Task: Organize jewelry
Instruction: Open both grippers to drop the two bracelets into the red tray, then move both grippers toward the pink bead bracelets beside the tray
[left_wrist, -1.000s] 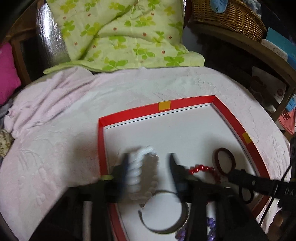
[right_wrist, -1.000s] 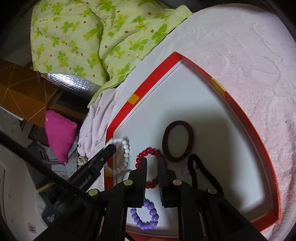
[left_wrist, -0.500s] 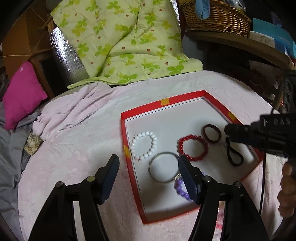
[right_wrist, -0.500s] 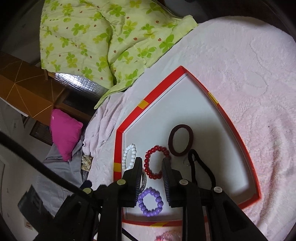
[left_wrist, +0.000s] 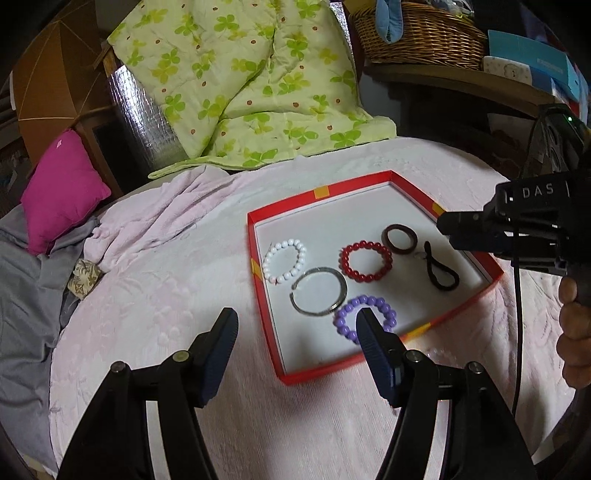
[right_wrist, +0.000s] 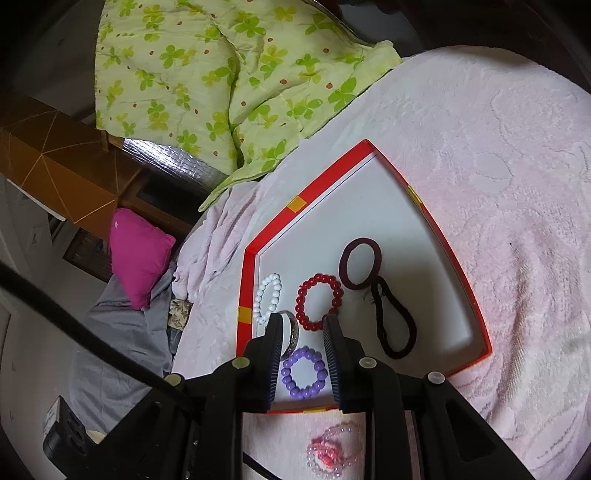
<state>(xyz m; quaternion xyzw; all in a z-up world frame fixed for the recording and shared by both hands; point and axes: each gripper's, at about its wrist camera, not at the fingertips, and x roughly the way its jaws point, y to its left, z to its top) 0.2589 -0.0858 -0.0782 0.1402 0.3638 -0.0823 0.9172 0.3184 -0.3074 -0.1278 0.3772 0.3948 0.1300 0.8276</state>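
Observation:
A red-rimmed white tray (left_wrist: 258, 236) (right_wrist: 247, 280) lies on the pink cloth. In it lie a white bead bracelet (left_wrist: 285, 260) (right_wrist: 267, 297), a silver bangle (left_wrist: 318, 291) (right_wrist: 291, 334), a red bead bracelet (left_wrist: 366, 261) (right_wrist: 319, 302), a purple bead bracelet (left_wrist: 364, 317) (right_wrist: 303, 373), a brown ring band (left_wrist: 399, 239) (right_wrist: 360, 263) and a black hair tie (left_wrist: 441, 271) (right_wrist: 393, 323). My left gripper (left_wrist: 295, 328) is open and empty, above the tray's near left edge. My right gripper (right_wrist: 300, 325) is open a little and empty, above the tray's near side. A clear pink bead bracelet (right_wrist: 334, 448) lies on the cloth below the right gripper.
A green clover quilt (left_wrist: 240, 74) and a pink cushion (left_wrist: 62, 195) lie beyond the cloth-covered surface (left_wrist: 166, 295). A wicker basket (left_wrist: 417, 33) and boxes (left_wrist: 532, 62) stand on a shelf at the back right. Grey fabric (left_wrist: 22, 295) hangs at the left edge.
My left gripper let go of the white bead bracelet in the tray, opened wide and drew back and up. My right gripper also pulled back from the tray, opening slightly.

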